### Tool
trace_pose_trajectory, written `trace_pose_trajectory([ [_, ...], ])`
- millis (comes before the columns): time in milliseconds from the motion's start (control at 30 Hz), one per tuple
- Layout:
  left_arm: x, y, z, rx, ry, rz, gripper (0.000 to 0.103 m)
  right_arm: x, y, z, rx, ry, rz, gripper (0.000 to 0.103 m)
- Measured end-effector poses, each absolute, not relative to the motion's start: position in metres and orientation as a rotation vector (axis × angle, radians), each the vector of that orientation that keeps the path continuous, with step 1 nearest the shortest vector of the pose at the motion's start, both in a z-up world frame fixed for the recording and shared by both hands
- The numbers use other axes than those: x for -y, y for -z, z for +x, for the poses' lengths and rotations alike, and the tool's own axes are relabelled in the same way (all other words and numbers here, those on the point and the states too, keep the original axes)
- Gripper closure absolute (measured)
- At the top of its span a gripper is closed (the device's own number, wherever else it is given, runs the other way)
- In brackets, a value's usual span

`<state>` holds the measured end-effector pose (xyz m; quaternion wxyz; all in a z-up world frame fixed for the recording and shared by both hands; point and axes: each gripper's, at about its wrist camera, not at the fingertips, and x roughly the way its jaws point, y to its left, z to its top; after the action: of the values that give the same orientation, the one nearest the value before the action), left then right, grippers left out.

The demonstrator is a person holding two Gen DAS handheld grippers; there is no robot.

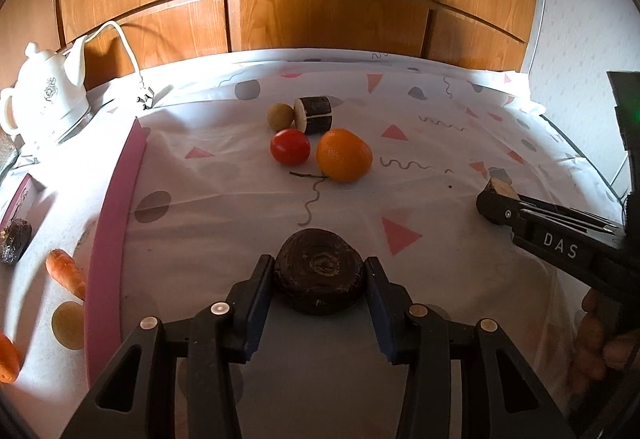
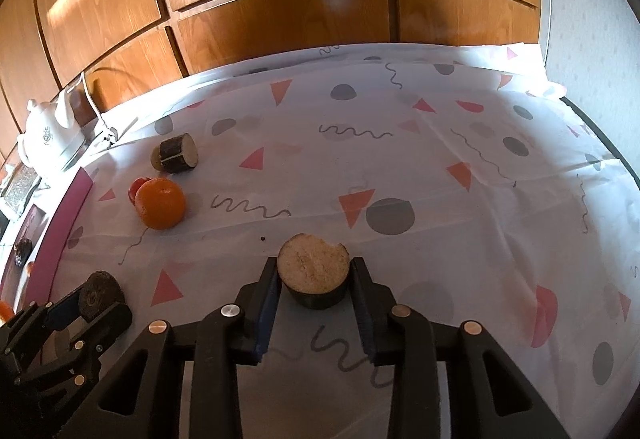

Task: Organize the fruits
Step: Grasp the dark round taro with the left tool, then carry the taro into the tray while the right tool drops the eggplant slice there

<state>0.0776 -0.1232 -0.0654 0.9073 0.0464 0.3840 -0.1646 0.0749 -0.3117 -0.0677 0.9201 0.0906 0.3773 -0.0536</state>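
The left gripper [image 1: 319,279] clamps a dark, ringed round slice [image 1: 319,270] just above the patterned tablecloth [image 1: 440,143]. The right gripper [image 2: 313,279] pinches a pale-faced, dark-skinned slice [image 2: 313,271], cut face up. Beyond lie an orange [image 1: 344,155], a tomato [image 1: 290,146], a small yellowish fruit [image 1: 280,116] and a dark log piece [image 1: 314,114] lying on its side, its cut face turned left. A pink strip [image 1: 116,223] borders the left.
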Motion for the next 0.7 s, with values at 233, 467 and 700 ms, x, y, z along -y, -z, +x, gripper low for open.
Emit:
trace_pose_trajectory([
  [233, 0.1230, 0.0658, 0.0766, -0.785, 0.340, 0.097, 0.058, 0.3132, 0.0690, 0.0766, -0.785, 0.104, 0.195, 0.069],
  [467, 0.1238, 0.0663, 0.0761, -0.778, 0.337, 0.102, 0.058, 0.3087, 0.0692, 0.0766, -0.780, 0.122, 0.169, 0.069],
  [700, 0.1241, 0.0630, 0.0773, -0.798, 0.337, 0.103, 0.058, 0.3073, 0.0691, 0.0772, -0.780, 0.129, 0.153, 0.069],
])
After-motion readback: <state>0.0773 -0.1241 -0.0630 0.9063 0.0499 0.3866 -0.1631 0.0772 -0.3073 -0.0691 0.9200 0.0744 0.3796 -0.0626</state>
